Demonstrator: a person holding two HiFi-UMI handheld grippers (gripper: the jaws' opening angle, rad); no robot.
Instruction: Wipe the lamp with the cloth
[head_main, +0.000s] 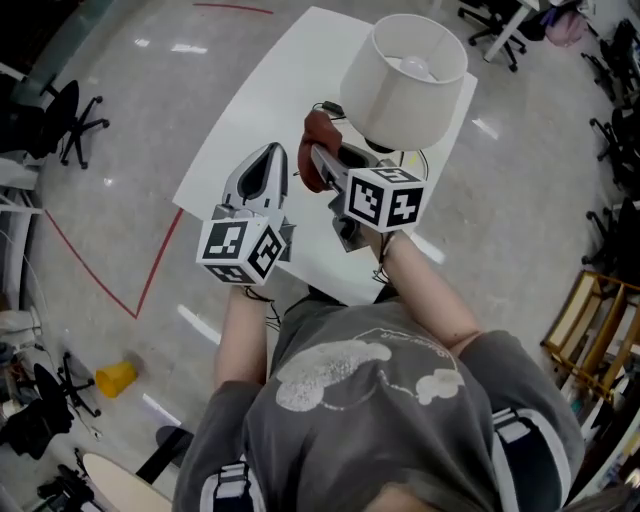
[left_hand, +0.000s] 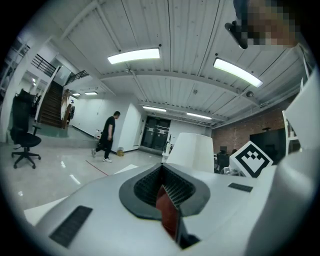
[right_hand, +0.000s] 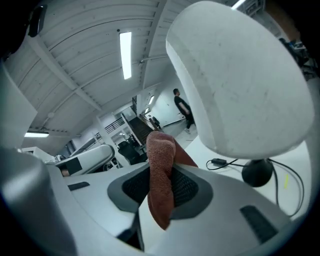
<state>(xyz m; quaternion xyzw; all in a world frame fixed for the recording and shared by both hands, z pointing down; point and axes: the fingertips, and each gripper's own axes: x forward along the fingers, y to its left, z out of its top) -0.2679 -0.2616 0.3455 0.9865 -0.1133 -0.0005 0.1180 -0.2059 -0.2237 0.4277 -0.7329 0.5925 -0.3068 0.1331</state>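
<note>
Rust-brown terry: cloth (right_hand: 161, 175), soft and light, clamped mid-fold in right gripper (head_main: 328, 168).
Lamp (head_main: 405, 80): on white table (head_main: 260, 110), just beside cloth; shade likely light, tippy.
Left gripper (left_hand: 162, 186): jaws together, empty.

Left gripper (left_hand: 163, 184): jaws together, nothing clamped afaict. Reddish-brown strip at near end of the seam, can't tell what it is. Ceiling light strips (left_hand: 134, 55) fill the top. White lamp shade (left_hand: 190, 152) just beyond the jaw tips, slightly right; marker cube (left_hand: 254, 159) right of it. Far left: person walking (left_hand: 107, 136), office chair (left_hand: 25, 142), stairs (left_hand: 50, 105).
</note>
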